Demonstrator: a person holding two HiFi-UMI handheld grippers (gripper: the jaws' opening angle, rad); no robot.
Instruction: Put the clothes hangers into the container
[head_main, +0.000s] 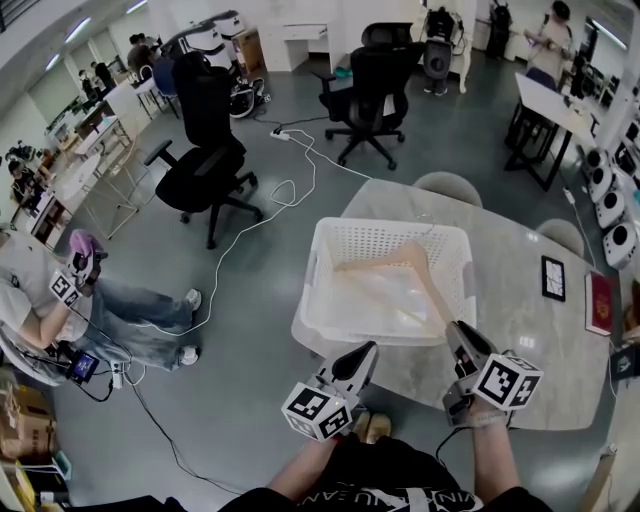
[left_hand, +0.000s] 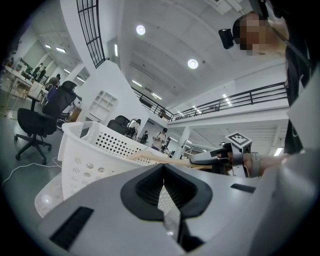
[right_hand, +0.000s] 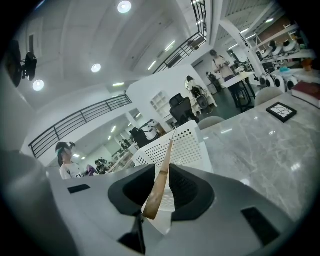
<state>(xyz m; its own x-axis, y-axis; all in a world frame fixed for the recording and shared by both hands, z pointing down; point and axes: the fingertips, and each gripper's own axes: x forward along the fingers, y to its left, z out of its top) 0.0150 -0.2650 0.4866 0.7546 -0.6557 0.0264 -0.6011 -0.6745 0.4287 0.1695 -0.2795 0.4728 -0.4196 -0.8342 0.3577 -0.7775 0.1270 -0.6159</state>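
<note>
Status: right gripper is clamped on the end of one arm of the wooden hanger. The right gripper view shows the wood pinched between both pads. The hanger runs from the gripper away over the near right rim of the white container. Its neck sits toward the far right of the container and its other arm points left across the inside. From the left gripper view that arm looks level with or just above the rim, so I judge the hanger is hanging over the opening, not resting on the bottom. I can't confirm contact either way. Left gripper is closed on nothing and sits just off the container's near edge, out of the way. The container stands at the left end of the marble tabletop. There's something pale lying in the bottom, and I can't tell what it is. Progress, as I read it: this hanger is over the target but not released, so the placement isn't finished. What's left is to lower it inside the walls, open the right gripper and pull clear. I see no other hangers on the tabletop in any view, so this could be the last one, but I can't be sure.
</note>
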